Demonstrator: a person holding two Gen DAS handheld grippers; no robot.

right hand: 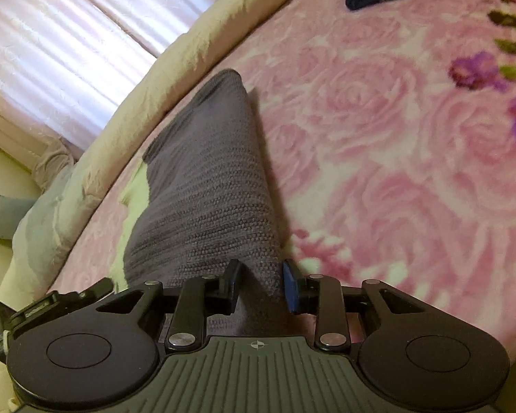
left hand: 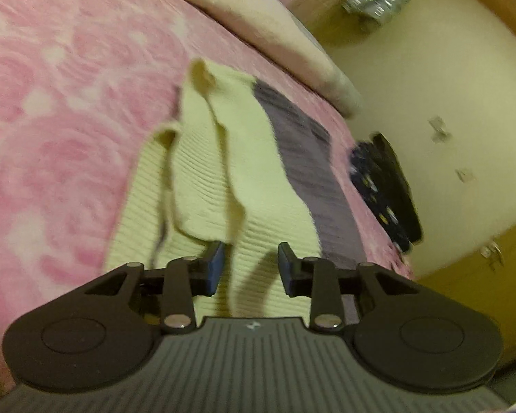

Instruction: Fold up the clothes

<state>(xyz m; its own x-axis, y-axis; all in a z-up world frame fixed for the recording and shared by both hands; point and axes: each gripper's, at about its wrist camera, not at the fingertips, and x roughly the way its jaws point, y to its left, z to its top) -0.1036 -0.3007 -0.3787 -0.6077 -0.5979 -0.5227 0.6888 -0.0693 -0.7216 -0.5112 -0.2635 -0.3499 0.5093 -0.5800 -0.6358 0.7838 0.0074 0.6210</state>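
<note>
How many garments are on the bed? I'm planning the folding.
2: a yellow-and-purple knit spread on the pink blanket, and a dark patterned garment near the bed's edge. Others may lie out of view.

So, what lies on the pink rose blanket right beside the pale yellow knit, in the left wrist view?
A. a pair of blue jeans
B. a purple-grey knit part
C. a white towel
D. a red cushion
B: in the left wrist view a purple-grey knit part runs along the right edge of the pale yellow knit on the pink rose blanket.
</note>
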